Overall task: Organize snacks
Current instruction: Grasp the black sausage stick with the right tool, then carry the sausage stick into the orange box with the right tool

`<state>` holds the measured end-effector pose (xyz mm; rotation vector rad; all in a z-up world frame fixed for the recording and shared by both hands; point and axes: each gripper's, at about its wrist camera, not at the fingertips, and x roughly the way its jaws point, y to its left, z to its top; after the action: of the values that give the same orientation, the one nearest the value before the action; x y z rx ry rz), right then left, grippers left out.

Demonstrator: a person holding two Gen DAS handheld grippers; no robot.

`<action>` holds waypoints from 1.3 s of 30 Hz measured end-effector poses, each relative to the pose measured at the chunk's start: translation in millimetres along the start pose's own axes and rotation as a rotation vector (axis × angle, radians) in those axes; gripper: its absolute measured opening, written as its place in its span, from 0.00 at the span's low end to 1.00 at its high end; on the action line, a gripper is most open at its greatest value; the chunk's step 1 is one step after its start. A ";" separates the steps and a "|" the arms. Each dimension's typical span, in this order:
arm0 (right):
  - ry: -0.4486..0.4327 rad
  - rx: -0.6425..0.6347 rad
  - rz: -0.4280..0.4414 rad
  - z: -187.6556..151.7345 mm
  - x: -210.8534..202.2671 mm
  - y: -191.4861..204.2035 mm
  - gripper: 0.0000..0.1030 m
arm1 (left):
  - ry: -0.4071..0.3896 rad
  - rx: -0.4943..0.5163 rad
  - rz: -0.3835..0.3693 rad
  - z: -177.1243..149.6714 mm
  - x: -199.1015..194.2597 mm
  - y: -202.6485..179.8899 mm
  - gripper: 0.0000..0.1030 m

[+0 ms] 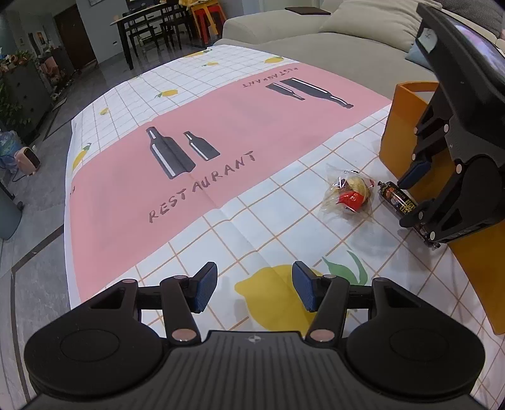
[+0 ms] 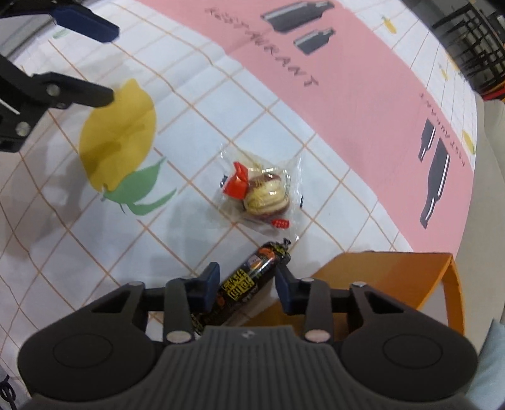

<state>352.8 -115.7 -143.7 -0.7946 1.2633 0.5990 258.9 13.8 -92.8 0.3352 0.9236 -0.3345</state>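
Observation:
A dark sausage stick [image 2: 249, 277] with yellow print lies slanted on the lemon-patterned tablecloth [image 2: 94, 252], right beside an orange box [image 2: 394, 268]. My right gripper [image 2: 247, 284] points steeply down over it. The stick lies between the jaws, with the blue pads [image 2: 210, 280] close on either side and thin gaps still showing. A clear bag holding a round cake and a red packet [image 2: 262, 195] lies just beyond the stick. In the left wrist view, my left gripper [image 1: 254, 287] hovers open and empty over a printed lemon, left of the bagged cake [image 1: 350, 192], the stick [image 1: 394, 197] and the right gripper [image 1: 405, 202].
The orange box [image 1: 397, 126] stands at the table's right side, its open top partly hidden by the right gripper. A grey sofa [image 1: 315, 41] runs behind the table. Beyond the cloth's left edge the floor drops away, with a dark dining table and chairs [image 1: 151, 25] further off.

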 end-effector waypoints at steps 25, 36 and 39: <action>-0.145 0.382 0.077 -32.0 -36.2 3.8 0.20 | -0.111 0.098 -0.101 18.3 -12.2 -16.7 0.63; -0.455 0.711 0.062 -81.0 -110.0 -15.2 0.20 | -0.125 0.248 -0.121 46.4 -2.0 -51.6 0.63; -0.534 0.796 0.065 -96.3 -130.3 -25.0 0.20 | -0.103 0.252 -0.159 53.9 5.8 -61.4 0.63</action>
<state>286.8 -203.5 -22.0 0.0763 0.9092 0.2788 274.9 -64.7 -75.8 0.4728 0.8096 -0.6121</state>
